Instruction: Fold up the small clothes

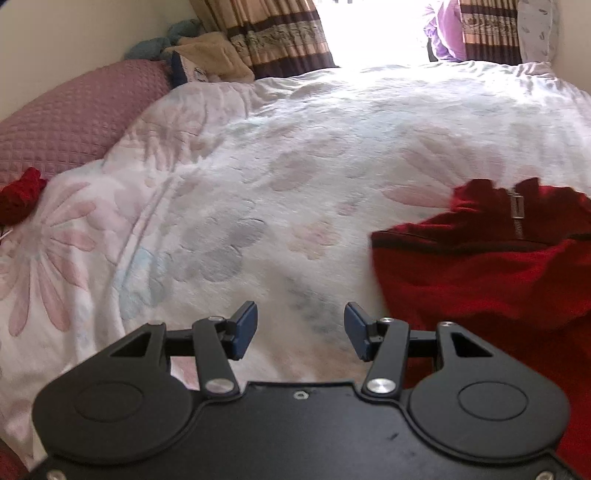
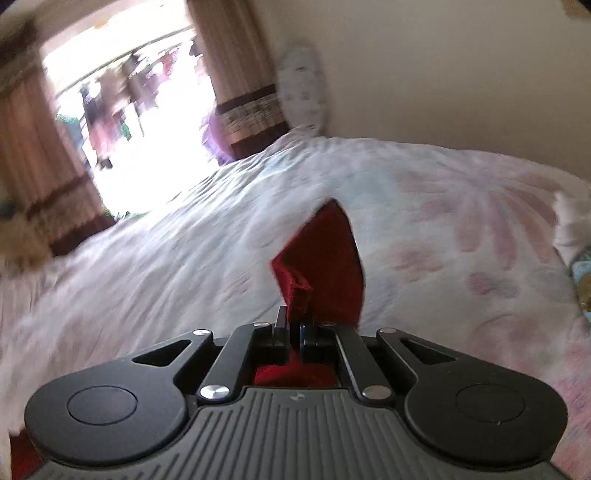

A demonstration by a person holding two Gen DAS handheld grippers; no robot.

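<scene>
A red garment (image 1: 491, 273) with a metal zip lies on the flowered bedspread (image 1: 280, 177), to the right in the left wrist view. My left gripper (image 1: 301, 330) hovers over bare bedspread just left of it, jaws apart, nothing between the blue pads (image 1: 247, 328). In the blurred, tilted right wrist view my right gripper (image 2: 294, 325) is shut on a bunched edge of the red garment (image 2: 325, 258). The cloth rises in a peak above the fingers, lifted off the bedspread (image 2: 461, 229).
A pink quilted pillow (image 1: 70, 118) and a small red cloth (image 1: 20, 195) lie at the left. Folded towels and cushions (image 1: 210, 59) sit by the striped curtains (image 1: 273, 33) and the bright window (image 2: 129, 122). A cream wall (image 2: 443, 74) borders the bed on the right.
</scene>
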